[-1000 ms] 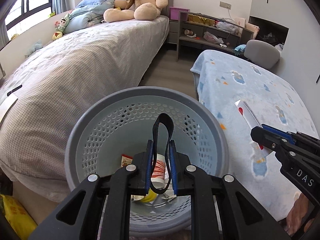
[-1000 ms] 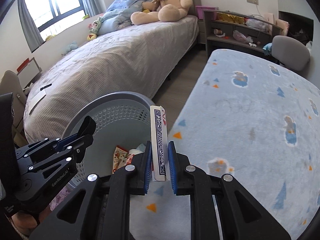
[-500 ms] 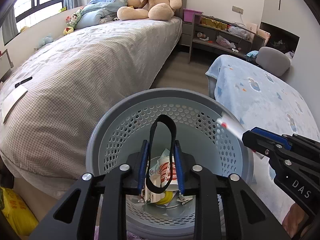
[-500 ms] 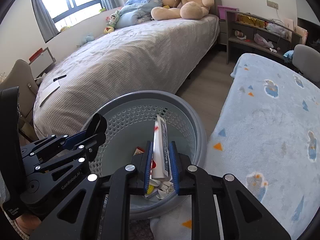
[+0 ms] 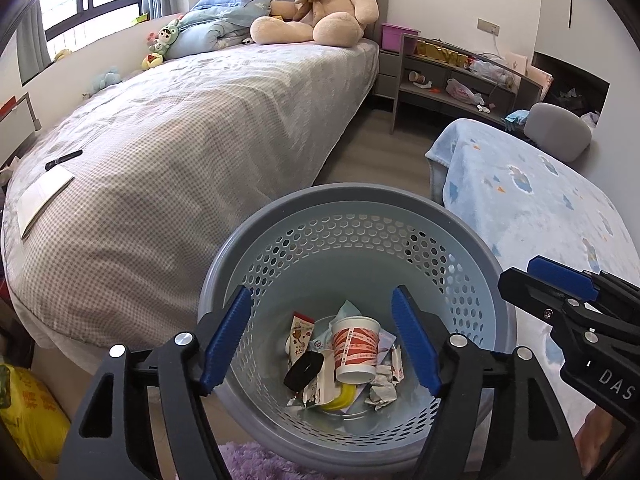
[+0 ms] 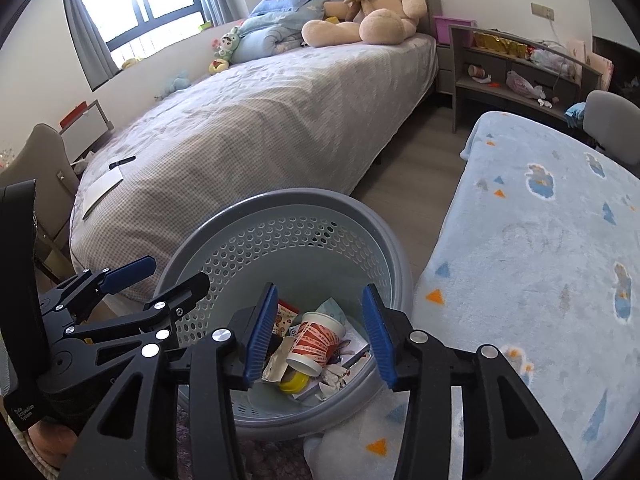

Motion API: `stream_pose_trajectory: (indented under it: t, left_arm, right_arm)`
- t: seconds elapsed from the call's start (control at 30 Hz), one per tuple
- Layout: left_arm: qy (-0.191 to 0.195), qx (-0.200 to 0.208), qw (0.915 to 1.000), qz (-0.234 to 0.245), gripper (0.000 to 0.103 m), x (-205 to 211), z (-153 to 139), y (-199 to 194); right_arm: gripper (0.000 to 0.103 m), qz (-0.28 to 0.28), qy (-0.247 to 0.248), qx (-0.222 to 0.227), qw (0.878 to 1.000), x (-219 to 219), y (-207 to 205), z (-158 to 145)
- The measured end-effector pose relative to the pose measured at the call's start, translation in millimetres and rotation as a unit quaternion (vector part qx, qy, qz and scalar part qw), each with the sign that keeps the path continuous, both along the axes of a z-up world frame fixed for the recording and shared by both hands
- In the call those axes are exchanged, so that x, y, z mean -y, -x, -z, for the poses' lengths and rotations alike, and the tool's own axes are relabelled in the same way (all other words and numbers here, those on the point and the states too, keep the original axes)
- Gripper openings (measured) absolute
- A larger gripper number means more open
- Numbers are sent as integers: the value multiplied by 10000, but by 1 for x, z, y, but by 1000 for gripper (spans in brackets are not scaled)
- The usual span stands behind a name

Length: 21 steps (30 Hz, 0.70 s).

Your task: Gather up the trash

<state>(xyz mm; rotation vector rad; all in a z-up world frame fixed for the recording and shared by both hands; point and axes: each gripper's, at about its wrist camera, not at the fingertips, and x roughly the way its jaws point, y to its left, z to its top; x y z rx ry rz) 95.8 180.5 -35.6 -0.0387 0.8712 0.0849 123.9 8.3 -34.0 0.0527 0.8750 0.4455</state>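
Left wrist view looks down into the grey perforated basket (image 5: 420, 216), my landmark. Left of the basket runs the checked bed (image 5: 180, 120), a teddy bear (image 5: 316, 8) sitting at its far end. Above the basket's mouth the left claw (image 5: 322, 336) is spread wide, nothing between its blue pads. At the bottom of the basket lie a black band (image 5: 304, 369), a snack wrapper (image 5: 301, 336) and a red-and-white paper cup (image 5: 355, 350) tipped among crumpled scraps. Right of the basket spreads a pale blue blanket (image 5: 540, 200). From the right wrist view, the right claw (image 6: 320, 330) gapes over the basket too, gripping nothing.
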Motion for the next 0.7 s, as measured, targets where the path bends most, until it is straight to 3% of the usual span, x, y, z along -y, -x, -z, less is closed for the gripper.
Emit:
stream_pose_trajectory:
  t: [0.1,0.33,0.7]
  left_arm:
    - [-5,1,10000,-37,72,1,0,0]
    - [-86,-3,9999,-142,77,1,-1,1]
    - [-194,22,9995,-254,81,0,-4,3]
  right_arm:
    - [52,27,4,31,10000,2,2,0]
    - [52,98,-20,15,9999,8,3,-1]
    - [62,115,45,95,9999,8,6,-4]
